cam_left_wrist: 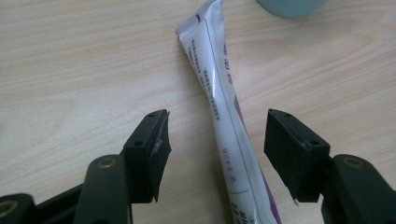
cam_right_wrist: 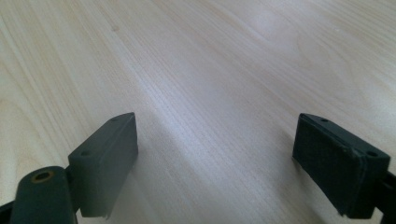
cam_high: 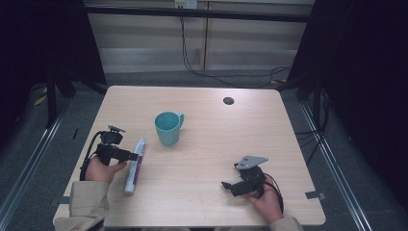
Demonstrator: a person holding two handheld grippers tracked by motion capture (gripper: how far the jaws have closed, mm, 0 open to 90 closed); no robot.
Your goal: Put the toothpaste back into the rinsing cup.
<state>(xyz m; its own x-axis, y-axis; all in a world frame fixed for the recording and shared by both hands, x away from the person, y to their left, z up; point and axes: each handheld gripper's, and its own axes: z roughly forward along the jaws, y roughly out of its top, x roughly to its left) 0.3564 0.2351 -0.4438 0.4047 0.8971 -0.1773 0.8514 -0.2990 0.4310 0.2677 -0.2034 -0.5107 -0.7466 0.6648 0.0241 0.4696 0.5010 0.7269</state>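
Clearly a soft tube (cam_left_wrist: 224,112), white with purple print, lying flat on the pale wooden surface (cam_high: 216,144), just in front of the teal mug (cam_high: 168,127) but apart from it. Probably light, and easy to dent: plastic skin glossy, so likely a little slippery under hard pads. Flat crimped end (cam_left_wrist: 198,21) pointing toward the mug, stiff and thin there, not good for a grip. Rounder body nearer the person, fuller, better to take across its width, near the middle, so that no end hangs down much after lifting.

Left claw (cam_left_wrist: 215,144) open, standing over the tube with one jaw on each side; pads not touching it, a gap visible on both sides. Gentle closing advised, only enough to hold, otherwise risk of squeezing paste toward the cap.

Right claw (cam_right_wrist: 215,154) open wide too, nothing between its jaws, resting low over bare wood, well apart from the tube.
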